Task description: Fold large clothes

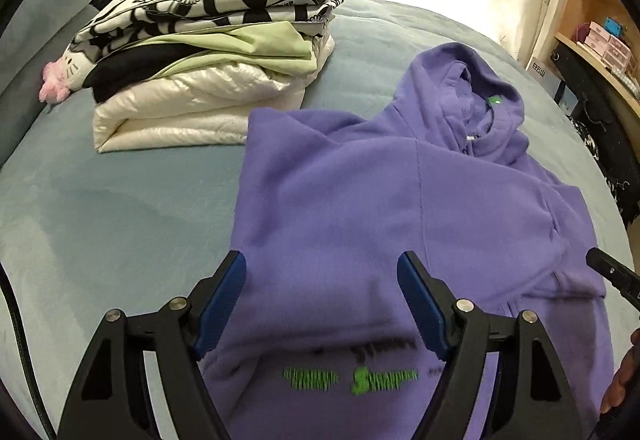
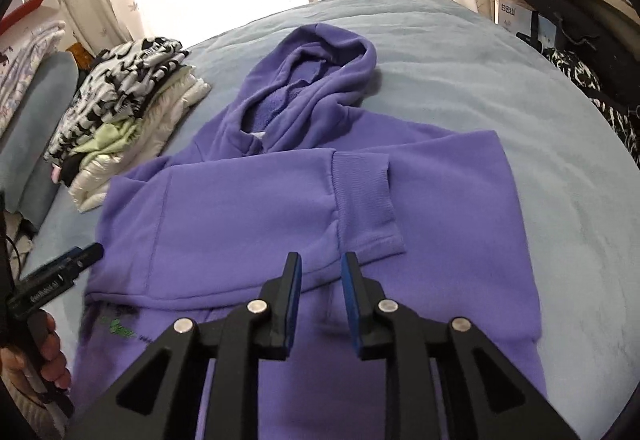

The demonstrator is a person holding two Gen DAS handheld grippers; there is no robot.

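The left claw [image 1: 320,268] is held wide apart over the hoodie [image 1: 400,208], nothing gripped; the right claw [image 2: 320,272] is parted narrowly above its folded sleeve [image 2: 360,196]. The hoodie is spread on the bed [image 1: 120,208] ahead of both claws. A stack [image 1: 208,48] is seen left of the hood.

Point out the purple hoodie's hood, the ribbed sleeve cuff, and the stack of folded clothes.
hood [image 2: 320,80], right wrist view, on the hood's inner lining near the opening.
ribbed sleeve cuff [image 2: 364,200], right wrist view, on the middle of the ribbing.
stack of folded clothes [image 1: 208,52], left wrist view, on the pale green layer.
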